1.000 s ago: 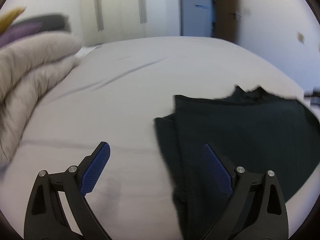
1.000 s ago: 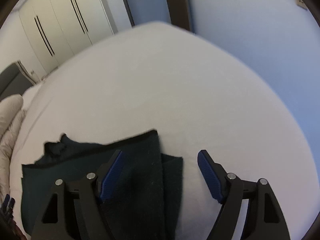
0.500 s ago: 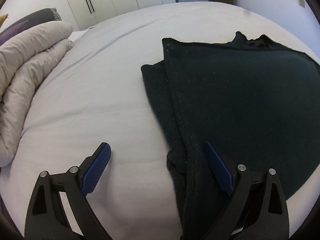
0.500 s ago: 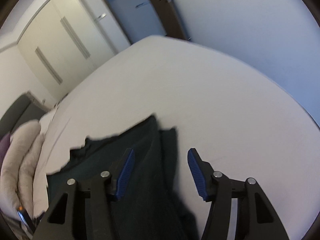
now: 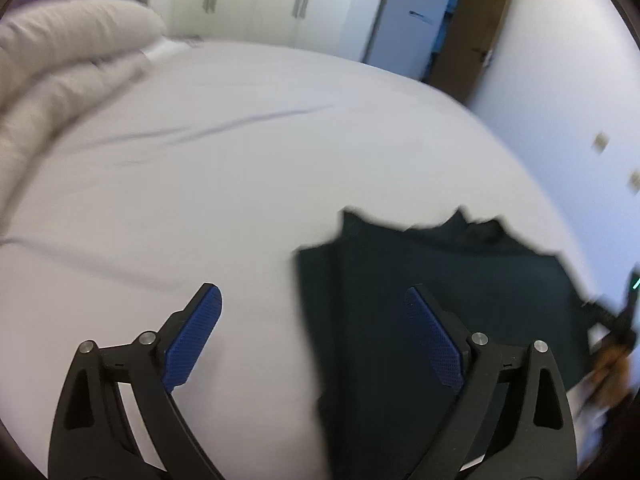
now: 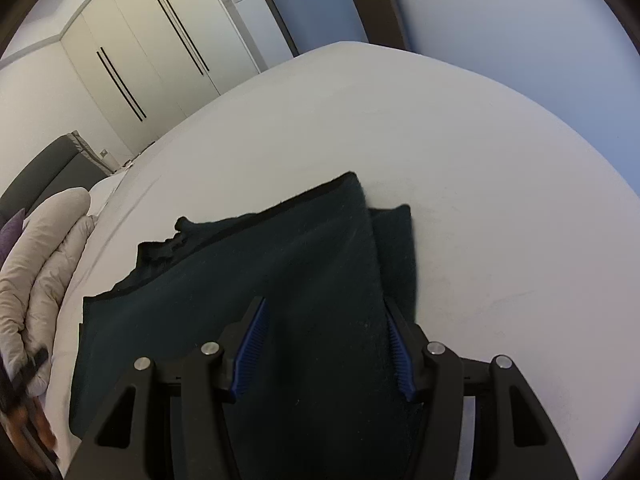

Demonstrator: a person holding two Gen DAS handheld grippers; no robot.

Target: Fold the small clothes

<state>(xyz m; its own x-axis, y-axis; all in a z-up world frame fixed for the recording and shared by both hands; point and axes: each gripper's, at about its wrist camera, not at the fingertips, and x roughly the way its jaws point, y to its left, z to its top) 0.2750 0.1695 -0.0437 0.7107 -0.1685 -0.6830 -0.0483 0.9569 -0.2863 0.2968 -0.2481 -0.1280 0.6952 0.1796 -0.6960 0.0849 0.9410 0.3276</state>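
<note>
Dark green garment [image 6: 280, 280], already folded with a narrower layer showing along its right side, is laid flat on the white bed [image 6: 460, 160], near the edge closest to the cameras. The right gripper [image 6: 326, 344] is held over the garment's right part; its blue pads [image 6: 250, 340] stand apart with cloth between them, and a grip cannot be told. The left gripper [image 5: 314, 344] is seen wide open at the garment's left edge, nothing held. A beige duvet [image 6: 44, 248] is piled at the bed's left side.
</note>
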